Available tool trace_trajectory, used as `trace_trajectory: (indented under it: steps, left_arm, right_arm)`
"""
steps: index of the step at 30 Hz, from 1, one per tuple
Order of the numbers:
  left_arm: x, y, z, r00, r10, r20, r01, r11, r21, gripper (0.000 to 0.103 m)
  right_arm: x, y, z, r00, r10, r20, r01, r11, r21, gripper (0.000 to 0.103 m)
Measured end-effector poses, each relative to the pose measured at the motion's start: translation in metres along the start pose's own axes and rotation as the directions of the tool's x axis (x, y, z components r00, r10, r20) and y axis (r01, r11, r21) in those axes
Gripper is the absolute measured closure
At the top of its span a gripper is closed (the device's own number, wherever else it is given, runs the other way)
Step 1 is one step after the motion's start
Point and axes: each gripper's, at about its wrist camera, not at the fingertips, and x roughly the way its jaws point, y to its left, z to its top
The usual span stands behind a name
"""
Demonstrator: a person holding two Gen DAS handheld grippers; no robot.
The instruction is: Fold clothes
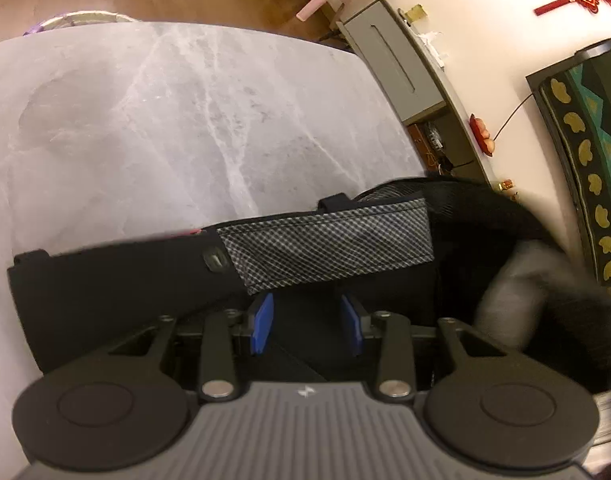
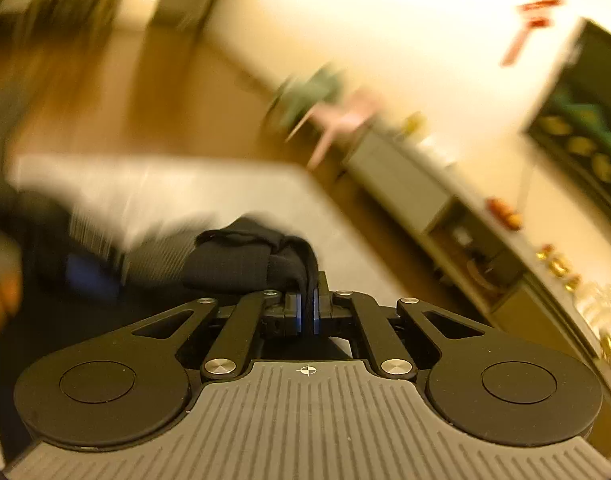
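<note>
Dark trousers (image 1: 117, 276) lie along the near edge of the grey marble surface (image 1: 145, 120). The left gripper (image 1: 307, 326) stands part spread over the fabric; the right gripper (image 2: 307, 314) pinches a bunched fold of them.

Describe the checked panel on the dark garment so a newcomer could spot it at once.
Start at the grey marble table, then look to its near edge, where a dark garment lies just past the left gripper. The checked panel is a fine grey-and-black grid strip on its waistband end, the only patterned patch on plain dark cloth.
</note>
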Motion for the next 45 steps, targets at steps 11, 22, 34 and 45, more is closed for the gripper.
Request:
trace_trajectory:
  steps: [11,22,34,45]
  left_arm:
    - [-0.004,-0.001,-0.001,1.0,0.012,-0.004,-0.012,1.0,0.012,0.064]
    - [-0.019,-0.046,-0.021,0.998,-0.063,0.012,0.061,0.991,0.122,0.06]
    - [0.015,-0.082,-0.051,0.998,-0.015,-0.061,0.031,0.962,0.272,0.052]
    - [0.011,-0.103,-0.064,0.997,-0.033,-0.075,0.056,0.939,0.34,0.051]
  right_arm:
    - [-0.053,-0.071,0.033,0.988,-0.157,0.008,0.157,0.983,-0.1,0.035]
    - [-0.099,-0.181,-0.078,0.973,-0.101,-0.207,0.164,0.934,0.317,0.02]
    - [-0.107,-0.215,-0.274,0.945,0.032,-0.325,0.24,0.608,0.757,0.023]
    - [-0.087,-0.317,-0.381,0.975,-0.026,-0.219,0.22,0.173,0.96,0.05]
